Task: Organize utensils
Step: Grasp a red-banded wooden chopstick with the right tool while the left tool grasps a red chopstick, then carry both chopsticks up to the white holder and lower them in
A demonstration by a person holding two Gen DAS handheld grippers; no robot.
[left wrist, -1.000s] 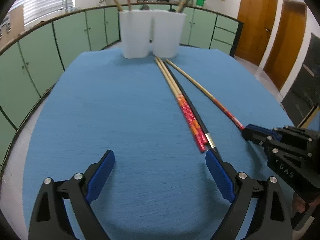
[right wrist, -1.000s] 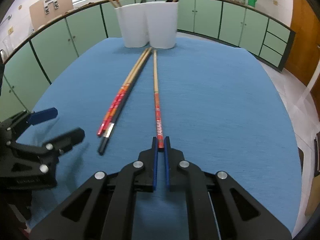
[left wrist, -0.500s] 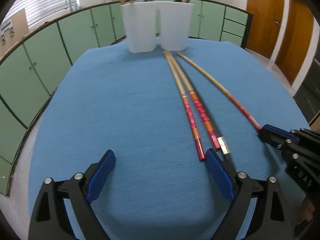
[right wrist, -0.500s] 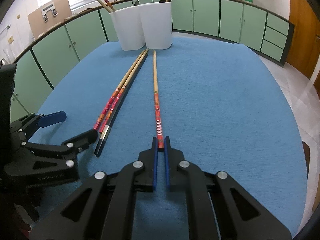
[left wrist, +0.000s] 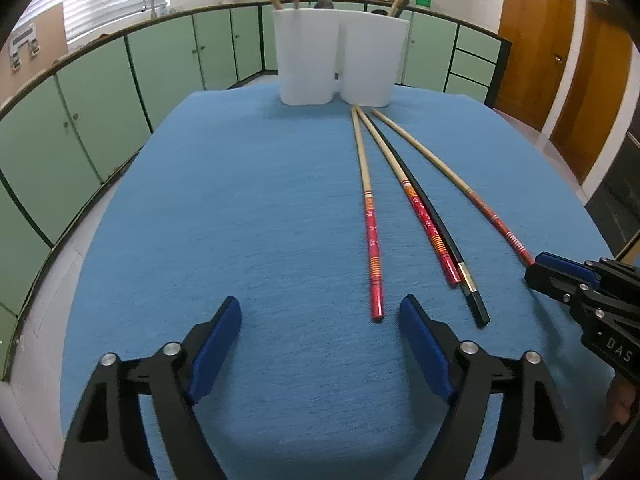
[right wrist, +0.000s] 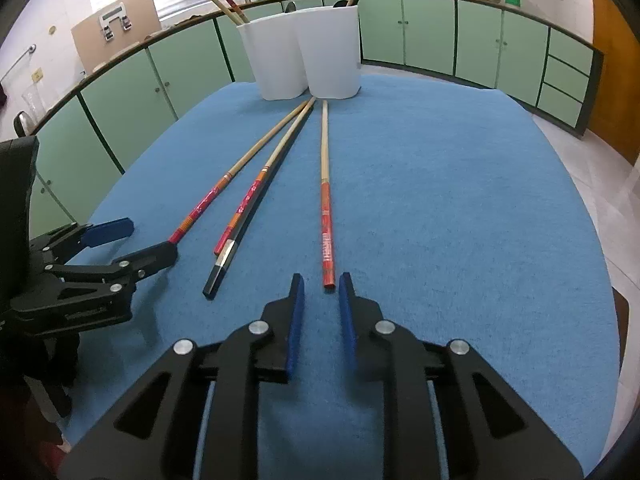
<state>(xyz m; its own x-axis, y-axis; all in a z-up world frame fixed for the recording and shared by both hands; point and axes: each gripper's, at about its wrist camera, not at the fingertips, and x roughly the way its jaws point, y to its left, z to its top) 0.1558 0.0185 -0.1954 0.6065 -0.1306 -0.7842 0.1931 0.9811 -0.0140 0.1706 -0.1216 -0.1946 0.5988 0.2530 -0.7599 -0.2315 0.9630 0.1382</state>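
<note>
Several long chopsticks lie on the blue tablecloth (left wrist: 240, 208), tips toward two white holders (left wrist: 306, 60) (left wrist: 374, 64) at the far end. A red-ended chopstick (left wrist: 370, 216) ends between my left gripper's fingers (left wrist: 420, 344); my left gripper (left wrist: 320, 316) is open and empty. A second red one (left wrist: 424, 220) and a black one (left wrist: 440, 224) lie just right of it. In the right wrist view an orange-red-ended chopstick (right wrist: 326, 216) lies on the cloth, its end just ahead of my right gripper (right wrist: 320, 288), which is partly open and holds nothing. The holders (right wrist: 304, 56) contain a few upright sticks.
Green cabinets (left wrist: 100, 92) and a counter ring the room. Wooden doors (left wrist: 536, 36) stand at the right. The left gripper (right wrist: 132, 240) shows at the left of the right wrist view, close to the chopstick ends. The table edge (right wrist: 600, 320) curves round on the right.
My right gripper has opened and let go of the orange-red chopstick, which now lies free. The left red chopstick has spread away from the other two. My left gripper shifted so its end lies between the fingers.
</note>
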